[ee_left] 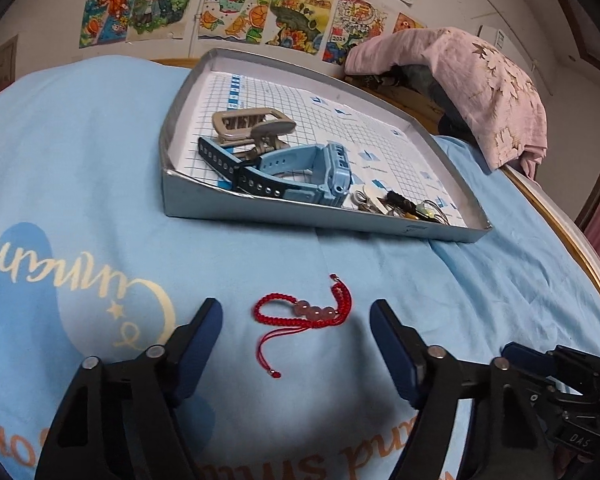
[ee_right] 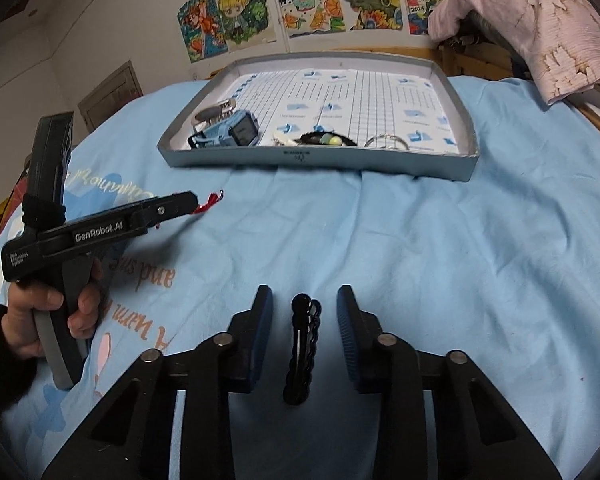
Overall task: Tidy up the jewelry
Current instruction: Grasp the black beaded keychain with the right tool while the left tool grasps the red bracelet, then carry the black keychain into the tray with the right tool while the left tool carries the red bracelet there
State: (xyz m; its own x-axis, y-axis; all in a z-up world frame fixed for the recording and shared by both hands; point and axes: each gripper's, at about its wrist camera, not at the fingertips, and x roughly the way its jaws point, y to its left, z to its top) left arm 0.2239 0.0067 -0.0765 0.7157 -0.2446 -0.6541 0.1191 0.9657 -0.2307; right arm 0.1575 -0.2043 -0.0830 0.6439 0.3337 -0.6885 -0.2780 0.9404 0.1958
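A red cord bracelet (ee_left: pixel 306 313) with pink beads lies on the light blue bedsheet between the tips of my open left gripper (ee_left: pixel 296 312). A black wavy hair clip (ee_right: pixel 302 350) lies on the sheet between the fingers of my open right gripper (ee_right: pixel 305 300). The grey cardboard tray (ee_left: pixel 260 210) sits farther back and holds a beige hair claw (ee_left: pixel 252 124), a blue watch (ee_left: pixel 324 172) and small trinkets (ee_left: pixel 400 204). The tray (ee_right: pixel 312 158) also shows in the right wrist view, with the left gripper (ee_right: pixel 192 202) over the bracelet (ee_right: pixel 210 202).
A pink cloth (ee_left: pixel 480 80) lies over things at the bed's far right. A wooden bed rail (ee_left: pixel 560 224) runs along the right edge. Drawings (ee_left: pixel 228 4) hang on the wall behind. The person's left hand (ee_right: pixel 44 312) holds the left gripper's handle.
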